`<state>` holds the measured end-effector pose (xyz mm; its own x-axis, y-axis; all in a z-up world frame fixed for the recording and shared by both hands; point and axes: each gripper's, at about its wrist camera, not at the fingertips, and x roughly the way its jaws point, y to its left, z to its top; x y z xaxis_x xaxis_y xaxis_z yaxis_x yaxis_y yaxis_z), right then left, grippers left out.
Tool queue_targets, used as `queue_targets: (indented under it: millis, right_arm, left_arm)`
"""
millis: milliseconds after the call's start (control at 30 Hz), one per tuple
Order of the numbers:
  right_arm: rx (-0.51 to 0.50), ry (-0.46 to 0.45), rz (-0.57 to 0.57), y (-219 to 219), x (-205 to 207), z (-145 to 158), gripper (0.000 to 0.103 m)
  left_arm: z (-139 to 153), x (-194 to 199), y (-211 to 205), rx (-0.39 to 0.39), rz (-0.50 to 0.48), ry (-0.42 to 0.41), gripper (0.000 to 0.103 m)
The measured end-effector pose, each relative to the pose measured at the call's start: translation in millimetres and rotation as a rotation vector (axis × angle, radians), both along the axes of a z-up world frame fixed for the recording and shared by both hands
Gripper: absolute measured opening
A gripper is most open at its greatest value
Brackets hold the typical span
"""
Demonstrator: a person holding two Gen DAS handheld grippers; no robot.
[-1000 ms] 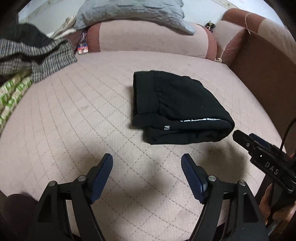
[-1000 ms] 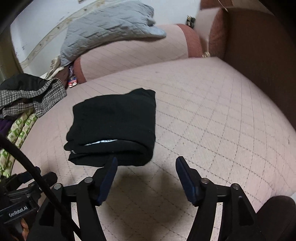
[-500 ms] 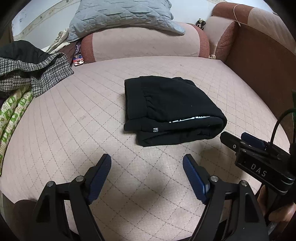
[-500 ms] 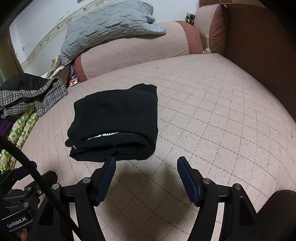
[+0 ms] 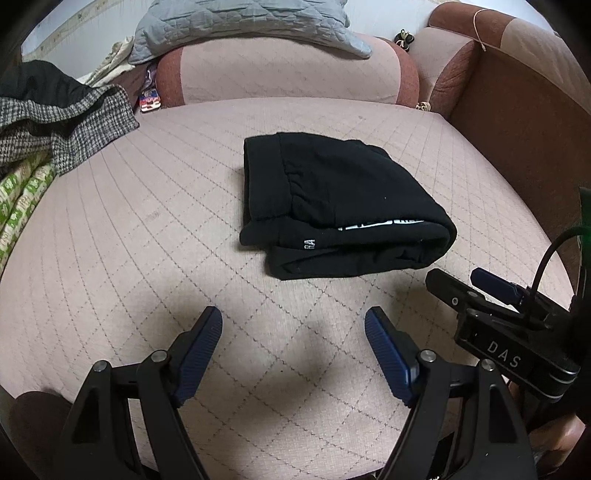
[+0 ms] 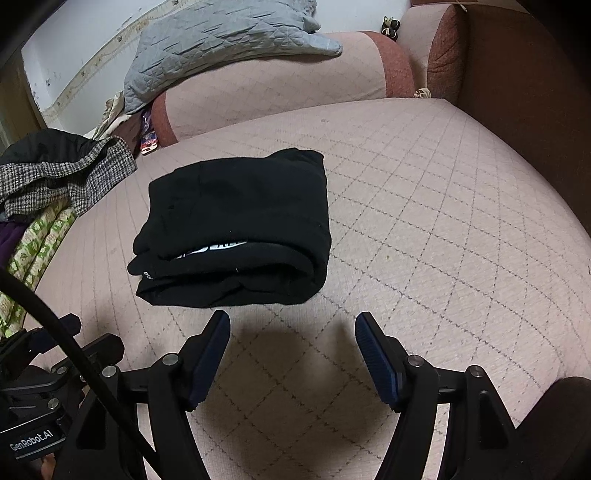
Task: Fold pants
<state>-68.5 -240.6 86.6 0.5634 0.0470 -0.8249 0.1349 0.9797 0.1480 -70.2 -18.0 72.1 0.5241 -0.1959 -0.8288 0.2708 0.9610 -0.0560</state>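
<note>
The black pants point(image 5: 340, 206) lie folded in a compact stack on the pink quilted sofa seat point(image 5: 147, 229), a white print showing between the layers. They also show in the right wrist view point(image 6: 236, 229). My left gripper point(image 5: 293, 332) is open and empty, hovering above the seat, short of the pants' near edge. My right gripper point(image 6: 291, 332) is open and empty, just short of the pants' near edge. The right gripper's body shows in the left wrist view point(image 5: 506, 332).
A checked garment and dark clothes point(image 5: 62, 118) are piled at the left, with green-patterned fabric point(image 5: 18, 195) below. A grey quilted pillow point(image 5: 240, 22) lies on the backrest. A brown armrest point(image 5: 524, 122) bounds the right side.
Both grippers have drawn back and risen from the pants, which now sit farther away in both views. The pants have not moved.
</note>
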Motion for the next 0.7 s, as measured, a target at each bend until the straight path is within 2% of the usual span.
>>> queue_targets:
  millis: [700]
  right_arm:
    - [0.0,0.035,0.008,-0.4,6.2,-9.1,0.076]
  left_arm:
    - [-10.6,4.3,2.2,-0.005,-0.001,0.038,0.079]
